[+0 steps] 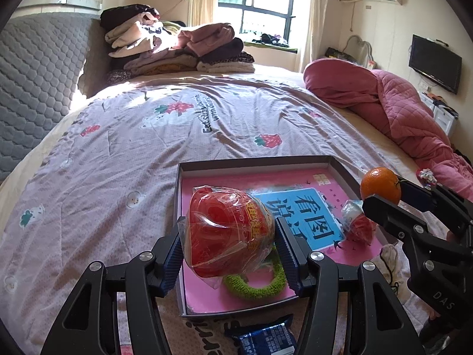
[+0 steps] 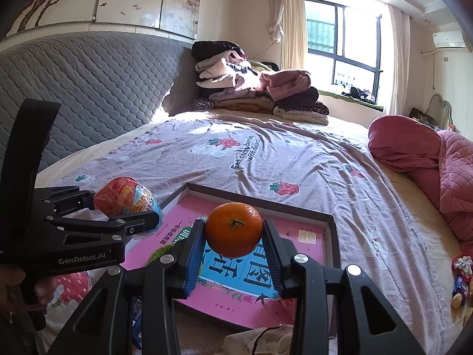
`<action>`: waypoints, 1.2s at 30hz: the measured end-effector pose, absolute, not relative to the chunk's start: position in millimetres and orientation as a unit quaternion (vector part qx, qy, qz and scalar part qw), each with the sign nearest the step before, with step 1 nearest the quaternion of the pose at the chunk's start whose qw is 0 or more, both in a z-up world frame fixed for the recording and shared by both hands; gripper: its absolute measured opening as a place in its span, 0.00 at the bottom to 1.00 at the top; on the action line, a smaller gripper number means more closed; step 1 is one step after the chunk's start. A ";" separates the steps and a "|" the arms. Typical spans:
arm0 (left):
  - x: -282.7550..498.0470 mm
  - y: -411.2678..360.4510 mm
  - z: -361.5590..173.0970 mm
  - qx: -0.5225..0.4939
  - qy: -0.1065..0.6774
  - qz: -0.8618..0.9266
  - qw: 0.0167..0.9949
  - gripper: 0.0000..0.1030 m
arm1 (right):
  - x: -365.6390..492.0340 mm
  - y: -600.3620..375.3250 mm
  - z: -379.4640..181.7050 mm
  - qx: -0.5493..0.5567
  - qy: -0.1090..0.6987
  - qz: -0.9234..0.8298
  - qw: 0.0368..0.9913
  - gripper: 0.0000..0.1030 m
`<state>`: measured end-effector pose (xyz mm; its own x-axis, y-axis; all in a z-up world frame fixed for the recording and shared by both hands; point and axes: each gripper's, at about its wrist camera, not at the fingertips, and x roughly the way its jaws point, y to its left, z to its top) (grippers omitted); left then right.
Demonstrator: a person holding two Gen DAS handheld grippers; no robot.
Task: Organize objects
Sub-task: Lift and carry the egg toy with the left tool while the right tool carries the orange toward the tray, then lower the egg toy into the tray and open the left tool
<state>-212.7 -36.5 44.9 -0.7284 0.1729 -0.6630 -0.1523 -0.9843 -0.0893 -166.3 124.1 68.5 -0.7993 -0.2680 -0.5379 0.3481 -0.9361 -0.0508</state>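
A round red snack wrapped in clear crinkled plastic (image 1: 229, 232) hangs above the near left part of a shallow dark-rimmed cardboard box lid (image 1: 251, 161) lying on the bedspread, and a small orange mandarin with a green stem stub (image 2: 233, 230) is held above the same lid further right. Inside the lid lie a pink book with a blue title panel (image 1: 298, 216), a green fuzzy ring (image 1: 257, 288) and a smaller red wrapped sweet (image 1: 359, 224). A dark blue snack packet (image 1: 266, 340) lies on the bedspread just in front of the lid.

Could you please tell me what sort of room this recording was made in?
A home bedroom, most likely: a wide bed with a padded grey headboard, folded clothes stacked on it, and a wall-mounted television.
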 end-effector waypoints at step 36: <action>-226.9 -25.1 -14.3 -0.433 -0.007 0.896 0.100 0.57 | -199.6 121.0 -7.3 0.396 0.084 -0.900 0.159 0.38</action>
<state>-226.9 -25.1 -14.3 -0.6055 0.1846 -0.7741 -0.1721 -0.9801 -0.0991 -199.6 121.0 -7.3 -0.6352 -0.2203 -0.7403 0.3527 -0.9354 -0.0243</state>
